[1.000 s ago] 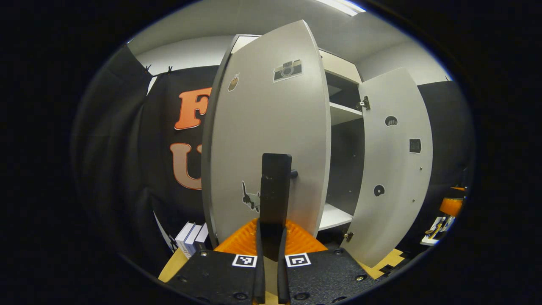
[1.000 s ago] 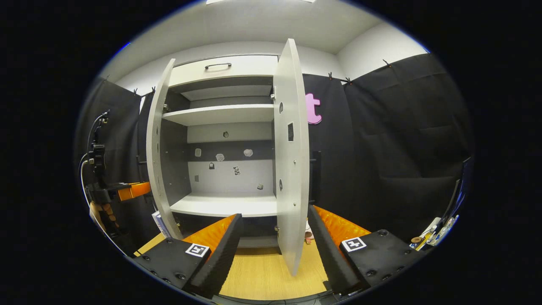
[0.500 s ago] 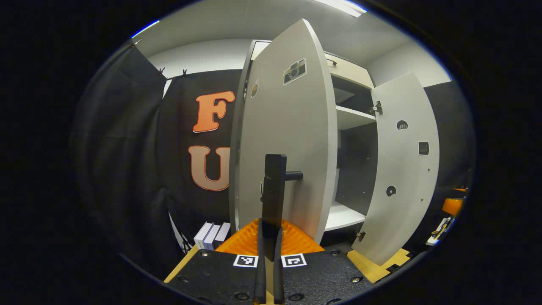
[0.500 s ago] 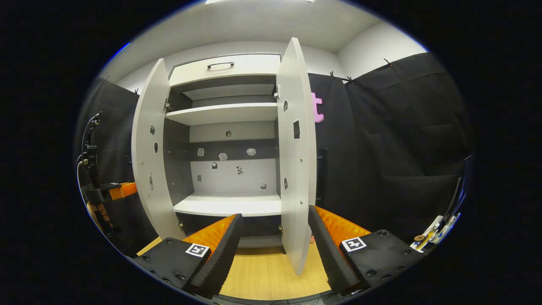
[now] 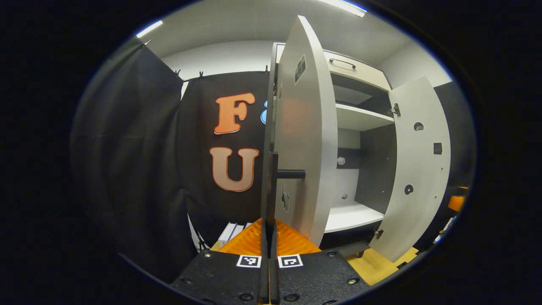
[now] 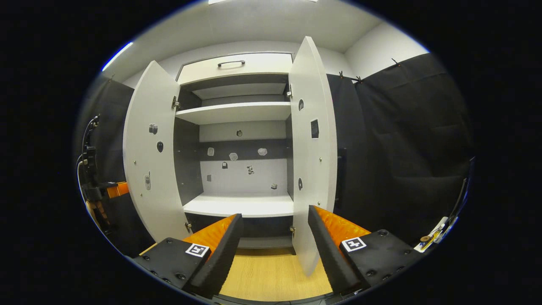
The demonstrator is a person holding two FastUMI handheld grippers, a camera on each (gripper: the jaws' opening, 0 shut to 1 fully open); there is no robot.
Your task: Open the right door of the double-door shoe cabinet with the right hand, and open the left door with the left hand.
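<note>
Over the last second my left gripper (image 5: pixel 268 237), jaws closed on the handle (image 5: pixel 274 186), has swung the left door (image 6: pixel 148 152) wide open. The right door (image 6: pixel 311 148) also stands open; both panels are upright, long axis vertical. My right gripper (image 6: pixel 274 237) has jaws spread, holding nothing.

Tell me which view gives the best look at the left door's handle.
The left gripper view. The left door's handle sits close and centred there, a dark upright bar on a short post, with the left gripper shut on it. The right gripper view looks at the left door from its inner face, so the handle is hidden behind the panel.
</note>
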